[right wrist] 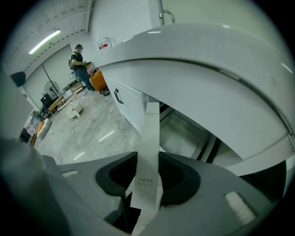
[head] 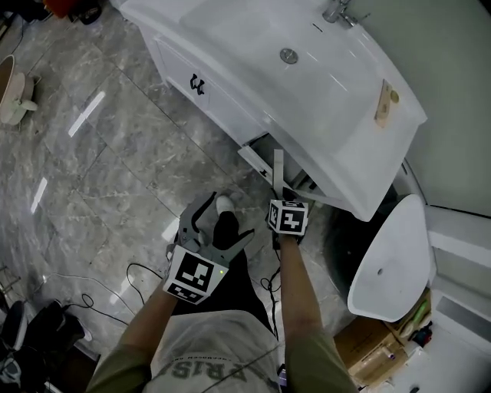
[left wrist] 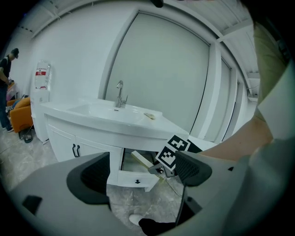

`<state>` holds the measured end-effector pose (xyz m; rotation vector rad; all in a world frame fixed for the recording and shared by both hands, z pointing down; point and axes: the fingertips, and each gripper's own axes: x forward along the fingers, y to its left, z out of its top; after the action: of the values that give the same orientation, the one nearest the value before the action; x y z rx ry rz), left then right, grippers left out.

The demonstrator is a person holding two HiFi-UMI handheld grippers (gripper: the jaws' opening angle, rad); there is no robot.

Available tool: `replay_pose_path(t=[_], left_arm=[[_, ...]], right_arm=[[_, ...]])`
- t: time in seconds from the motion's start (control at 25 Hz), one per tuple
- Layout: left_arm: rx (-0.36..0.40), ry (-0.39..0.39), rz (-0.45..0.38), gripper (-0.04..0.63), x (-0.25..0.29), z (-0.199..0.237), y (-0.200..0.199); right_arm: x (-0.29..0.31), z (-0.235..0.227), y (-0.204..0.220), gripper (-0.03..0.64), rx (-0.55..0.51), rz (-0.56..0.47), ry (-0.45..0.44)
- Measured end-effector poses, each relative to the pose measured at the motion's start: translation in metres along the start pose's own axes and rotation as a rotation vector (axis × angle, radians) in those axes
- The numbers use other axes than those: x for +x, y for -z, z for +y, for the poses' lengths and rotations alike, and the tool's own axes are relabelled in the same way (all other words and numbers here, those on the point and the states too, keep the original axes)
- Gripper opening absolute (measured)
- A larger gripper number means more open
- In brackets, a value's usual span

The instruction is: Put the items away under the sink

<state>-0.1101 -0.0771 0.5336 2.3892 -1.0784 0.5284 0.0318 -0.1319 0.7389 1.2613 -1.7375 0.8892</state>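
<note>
My right gripper [head: 281, 198] [right wrist: 147, 177] is shut on a long slim white box [head: 277, 165] [right wrist: 150, 147], gripped near its lower end. The box points at the open cabinet [head: 295, 183] [right wrist: 184, 133] under the white sink vanity [head: 230, 84] [left wrist: 92, 124]. The cabinet's door [head: 257, 152] [left wrist: 136, 179] stands swung out. My left gripper [head: 219, 221] [left wrist: 140, 173] hovers open and empty to the left of the right one, above the floor. In the left gripper view the right gripper's marker cube [left wrist: 173, 152] and the box [left wrist: 143, 159] show in front of the opening. A small beige item [head: 386, 104] [left wrist: 149, 115] lies on the counter.
A faucet [head: 337, 11] stands at the basin's back. A white toilet [head: 391, 261] is to the right of the vanity, with a cardboard box [head: 376, 353] below it. Cables [head: 138, 272] trail on the marble floor. A person [right wrist: 78, 60] stands far off across the room.
</note>
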Motion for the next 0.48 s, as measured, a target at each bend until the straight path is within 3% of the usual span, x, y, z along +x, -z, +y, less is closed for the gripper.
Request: replay_pose_path(t=[0.24, 0.48], left_arm=[[-0.018, -0.017, 0.005, 0.423, 0.037, 0.022, 0.026], [-0.048, -0.016, 0.014, 0.423, 0.074, 0.033, 0.052]], right_arm=[[0.048, -0.025, -0.003, 0.144, -0.161, 0.011, 0.067], [0.086, -0.048, -0.010, 0.144, -0.198, -0.022, 0.121]])
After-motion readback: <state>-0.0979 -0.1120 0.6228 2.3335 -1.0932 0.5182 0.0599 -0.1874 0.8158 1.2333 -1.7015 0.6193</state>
